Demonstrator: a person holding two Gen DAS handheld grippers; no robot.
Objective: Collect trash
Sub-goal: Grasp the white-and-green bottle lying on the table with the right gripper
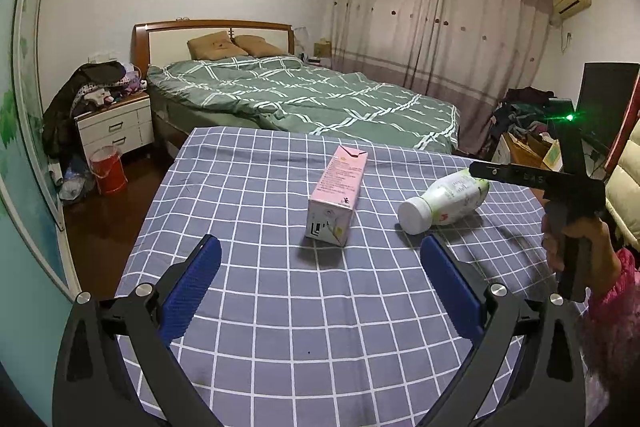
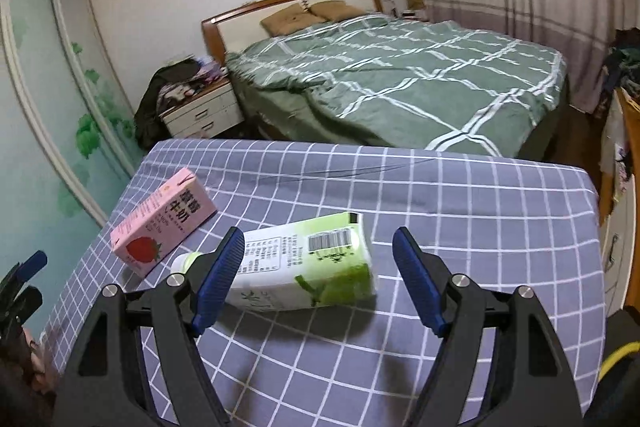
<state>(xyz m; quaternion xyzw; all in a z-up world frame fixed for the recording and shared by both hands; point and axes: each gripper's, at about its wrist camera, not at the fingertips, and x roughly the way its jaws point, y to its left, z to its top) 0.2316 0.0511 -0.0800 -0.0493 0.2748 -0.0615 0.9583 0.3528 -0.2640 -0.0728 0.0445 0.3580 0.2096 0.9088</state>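
A pink strawberry-milk carton (image 1: 337,195) lies on its side on the grey-blue checked tablecloth (image 1: 280,327). Right of it lies a white and green bottle (image 1: 444,202), its white cap pointing toward me. My left gripper (image 1: 320,246) is open just short of the carton's near end, with nothing between its pads. In the right wrist view the bottle (image 2: 308,263) lies crosswise just beyond my open right gripper (image 2: 318,237), whose left finger (image 2: 218,271) covers the bottle's neck; the pads do not press on it. The carton (image 2: 164,223) is to its left.
Beyond the table stands a bed with a green quilt (image 1: 304,99). A white nightstand (image 1: 116,127) piled with clothes and a red bucket (image 1: 108,169) are on the left. A hand in a pink sleeve (image 1: 608,267) holds the right gripper (image 1: 520,177). Cluttered boxes (image 1: 528,143) sit at right.
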